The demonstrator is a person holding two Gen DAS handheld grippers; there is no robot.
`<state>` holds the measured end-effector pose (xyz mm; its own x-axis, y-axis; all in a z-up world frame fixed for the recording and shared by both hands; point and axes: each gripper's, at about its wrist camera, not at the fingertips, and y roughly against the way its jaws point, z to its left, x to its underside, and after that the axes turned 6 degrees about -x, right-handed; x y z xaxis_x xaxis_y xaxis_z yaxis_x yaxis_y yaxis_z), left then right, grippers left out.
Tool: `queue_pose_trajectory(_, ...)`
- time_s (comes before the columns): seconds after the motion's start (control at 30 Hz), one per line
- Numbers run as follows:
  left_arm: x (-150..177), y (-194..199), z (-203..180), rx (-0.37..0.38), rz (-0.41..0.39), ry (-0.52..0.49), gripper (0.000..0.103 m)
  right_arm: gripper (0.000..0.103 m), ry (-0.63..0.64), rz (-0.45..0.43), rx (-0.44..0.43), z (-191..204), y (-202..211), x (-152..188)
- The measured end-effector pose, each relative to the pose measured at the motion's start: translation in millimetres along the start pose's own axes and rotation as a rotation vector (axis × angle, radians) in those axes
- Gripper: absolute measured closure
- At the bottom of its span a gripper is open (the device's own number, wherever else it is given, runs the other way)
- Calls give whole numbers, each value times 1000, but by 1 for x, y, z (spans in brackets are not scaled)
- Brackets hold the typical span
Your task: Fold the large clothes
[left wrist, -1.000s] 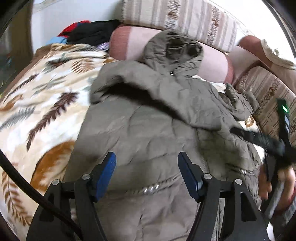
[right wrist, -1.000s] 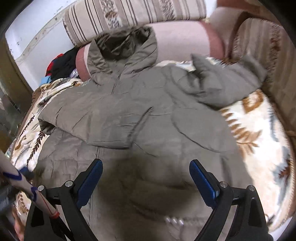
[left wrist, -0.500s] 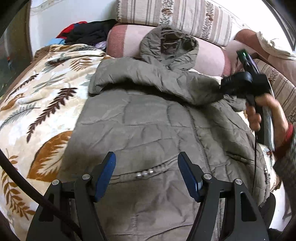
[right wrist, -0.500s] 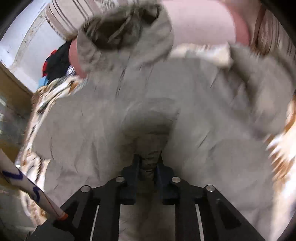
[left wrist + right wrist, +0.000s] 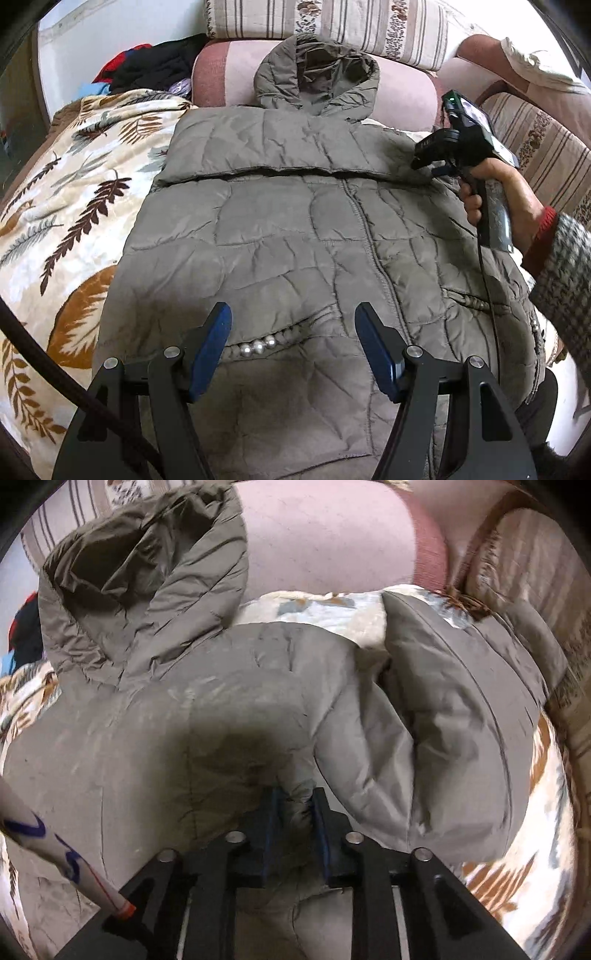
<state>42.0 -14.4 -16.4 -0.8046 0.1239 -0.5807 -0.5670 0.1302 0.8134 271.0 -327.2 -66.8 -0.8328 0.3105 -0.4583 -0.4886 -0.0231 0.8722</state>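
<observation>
An olive quilted hooded jacket [image 5: 295, 240] lies front-up on the sofa, its hood [image 5: 317, 74] against the pink bolster. One sleeve [image 5: 258, 147] is folded flat across the chest. My right gripper [image 5: 434, 166] sits at that sleeve's end by the jacket's right shoulder. In the right wrist view its jaws [image 5: 295, 812] are opening, with a pinch of olive fabric still pressed between the pads. The other sleeve [image 5: 461, 720] lies bunched to the right. My left gripper [image 5: 293, 347] hangs open over the jacket's lower front, holding nothing.
A leaf-patterned blanket [image 5: 74, 184] covers the seat. A pink bolster [image 5: 229, 77] and striped cushions [image 5: 332, 18] line the back. A pile of dark and red clothes [image 5: 147, 70] sits at far left. A person's hand [image 5: 495, 192] holds the right gripper.
The right gripper closed on the sleeve and carried it to the right across the chest, so it now lies flat. The left gripper shifted slightly and stayed open.
</observation>
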Motion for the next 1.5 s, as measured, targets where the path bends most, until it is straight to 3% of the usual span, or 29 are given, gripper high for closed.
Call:
queue_pose_trajectory(0.03, 0, 2, -3, 3, -3, -3, 35, 52, -9, -4, -26, -3, 7, 4)
queue_pose_trajectory(0.07, 0, 4, -6, 5, -6, -6, 35, 44, -14, -19, -55, -7, 19, 11)
queue_pose_trajectory(0.23, 6, 18, -28, 39, -24, -31, 35, 43, 26, -53, -98, -18, 72, 31)
queue_pose_trajectory(0.3, 10, 20, -37, 43, -16, -47, 35, 42, 17, -108, -122, -27, 102, 30)
queue_pose_trajectory(0.37, 14, 22, -48, 42, 3, -74, 35, 30, 14, -136, -145, -33, 119, 34)
queue_pose_trajectory(0.5, 21, 35, -65, 38, -26, -125, 34, 29, 52, -109, -172, -46, 131, 78)
queue_pose_trajectory(0.7, 30, 42, -85, 47, -17, -166, 34, 29, 110, -126, -85, -80, 145, 144)
queue_pose_trajectory(0.8, 30, 41, -97, 44, 3, -188, 34, 29, 102, -123, -28, -103, 150, 155)
queue_pose_trajectory(0.97, 7, 52, -108, -29, -67, -211, 33, 29, 94, -144, 37, -127, 173, 140)
queue_pose_trajectory(1.07, -1, 60, -105, -58, -106, -192, 20, 27, 80, -174, 43, -136, 186, 126)
queue_pose_trajectory(1.13, 0, 55, -103, -72, -76, -176, 19, 23, 75, -192, 29, -141, 183, 124)
queue_pose_trajectory(1.33, 14, 32, -118, -3, 61, -183, 19, 23, 11, -166, 73, -178, 148, 117)
queue_pose_trajectory(1.5, 23, 22, -142, 22, 70, -238, 19, 28, -39, -181, 139, -224, 136, 93)
